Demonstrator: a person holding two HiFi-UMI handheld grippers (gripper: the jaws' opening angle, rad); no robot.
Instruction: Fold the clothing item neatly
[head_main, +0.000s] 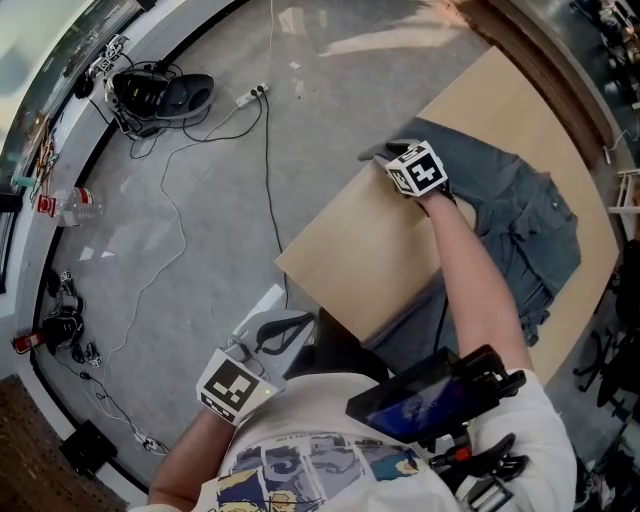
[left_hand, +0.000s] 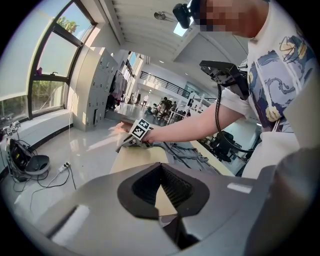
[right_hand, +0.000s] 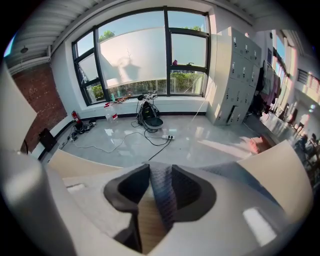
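Observation:
A grey-blue denim garment (head_main: 520, 215) lies spread on the right half of the tan table (head_main: 370, 270). My right gripper (head_main: 385, 155) is at the garment's far left corner, by the table's left edge. In the right gripper view a ridge of the cloth (right_hand: 162, 200) runs between its jaws, which stand apart, with bare table showing beside the cloth. My left gripper (head_main: 290, 325) hangs off the table near the person's body, above the floor. It is shut with nothing in it (left_hand: 161, 172). From its view I see the right gripper (left_hand: 131, 141) and the garment (left_hand: 185, 155).
The grey floor to the left holds a black device (head_main: 160, 95), a power strip (head_main: 250, 97) with trailing cables, and a bottle (head_main: 70, 205). A dark device (head_main: 430, 400) is strapped to the person's chest. The table's near corner (head_main: 285, 262) juts toward the left gripper.

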